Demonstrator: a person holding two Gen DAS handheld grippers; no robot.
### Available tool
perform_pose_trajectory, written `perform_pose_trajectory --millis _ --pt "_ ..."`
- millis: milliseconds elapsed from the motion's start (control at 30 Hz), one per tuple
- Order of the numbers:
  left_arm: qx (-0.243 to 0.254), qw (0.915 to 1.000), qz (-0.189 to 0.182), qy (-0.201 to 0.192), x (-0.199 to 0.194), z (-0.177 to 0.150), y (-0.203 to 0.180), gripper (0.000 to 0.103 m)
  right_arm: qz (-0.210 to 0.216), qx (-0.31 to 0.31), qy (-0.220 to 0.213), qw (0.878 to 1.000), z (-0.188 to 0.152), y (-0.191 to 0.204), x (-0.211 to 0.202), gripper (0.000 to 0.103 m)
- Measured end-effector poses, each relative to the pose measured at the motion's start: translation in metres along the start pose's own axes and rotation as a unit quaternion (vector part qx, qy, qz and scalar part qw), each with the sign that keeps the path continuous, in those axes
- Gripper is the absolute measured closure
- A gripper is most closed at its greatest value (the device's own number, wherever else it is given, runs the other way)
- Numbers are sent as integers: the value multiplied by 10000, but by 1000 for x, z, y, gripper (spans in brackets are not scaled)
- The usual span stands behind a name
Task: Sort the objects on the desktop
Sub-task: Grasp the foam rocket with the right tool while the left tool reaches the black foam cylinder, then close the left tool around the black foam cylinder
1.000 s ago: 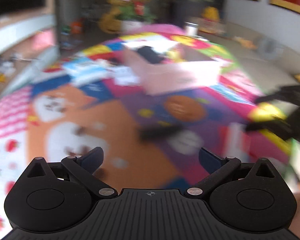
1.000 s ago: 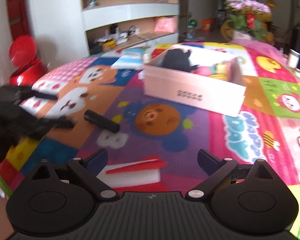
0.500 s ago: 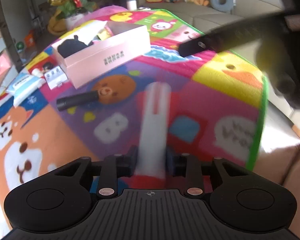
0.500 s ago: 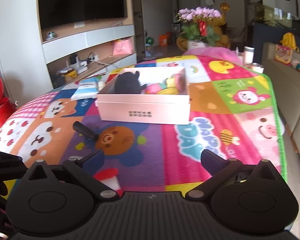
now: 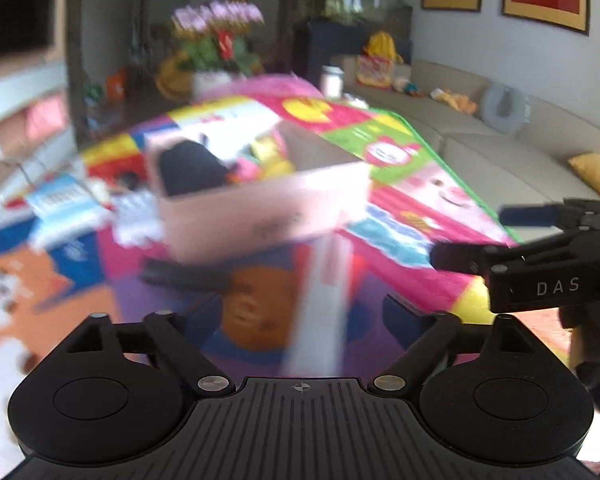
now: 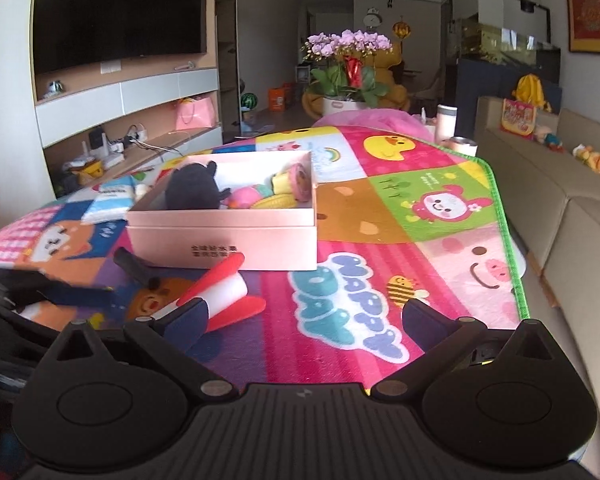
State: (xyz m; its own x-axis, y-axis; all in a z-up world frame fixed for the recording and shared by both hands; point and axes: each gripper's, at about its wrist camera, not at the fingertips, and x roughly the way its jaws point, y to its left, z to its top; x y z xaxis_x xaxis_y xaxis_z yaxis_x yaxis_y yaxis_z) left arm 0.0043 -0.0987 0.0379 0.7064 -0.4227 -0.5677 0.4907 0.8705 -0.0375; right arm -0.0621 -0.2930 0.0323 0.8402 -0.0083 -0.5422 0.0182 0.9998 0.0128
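A white and red eraser-like block (image 6: 220, 294) shows tilted in front of the pink box (image 6: 224, 240); in the blurred left wrist view it (image 5: 320, 304) stands between the wide-apart fingers of my left gripper (image 5: 304, 312), touching neither. The box (image 5: 260, 208) holds a black plush (image 6: 192, 190) and colourful toys. A black cylinder (image 6: 134, 266) lies left of the block. My right gripper (image 6: 304, 316) is open and empty over the mat; it also shows in the left wrist view (image 5: 480, 236).
The table carries a colourful cartoon mat (image 6: 420, 208). A blue tissue pack (image 6: 112, 198) lies left of the box. A cup (image 6: 446, 122) and flower pot (image 6: 346, 76) stand at the far end. A sofa (image 6: 560, 200) runs along the right.
My left gripper, shut on the white and red block half a second ago, has opened its fingers wide and swung toward the box. My right gripper has moved little.
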Motion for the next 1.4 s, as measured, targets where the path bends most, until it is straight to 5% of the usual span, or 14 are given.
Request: perform_pose_trajectory --millis 233,600,700,900,1133,1300,1400 --pt "-119 9978 644 132 29 4 50 8 217 645 528 9963 -6 -1 40 0" --pt "281 9955 732 539 80 12 49 11 99 645 857 9942 -17 8 54 0" --pt "166 9962 697 500 77 12 51 22 1 516 902 9946 -17 12 56 0" --pt "-87 9945 942 441 50 0 64 22 -144 172 1066 9940 -17 20 60 0" --pt "-993 9838 1397 524 -4 -35 97 21 -134 118 1076 9940 -15 20 59 0" --pt "-874 9854 1394 448 -14 -47 88 13 411 612 836 9938 -3 25 40 2" --pt "-806 9861 1398 389 -15 -49 84 11 772 793 812 9905 11 37 34 15"
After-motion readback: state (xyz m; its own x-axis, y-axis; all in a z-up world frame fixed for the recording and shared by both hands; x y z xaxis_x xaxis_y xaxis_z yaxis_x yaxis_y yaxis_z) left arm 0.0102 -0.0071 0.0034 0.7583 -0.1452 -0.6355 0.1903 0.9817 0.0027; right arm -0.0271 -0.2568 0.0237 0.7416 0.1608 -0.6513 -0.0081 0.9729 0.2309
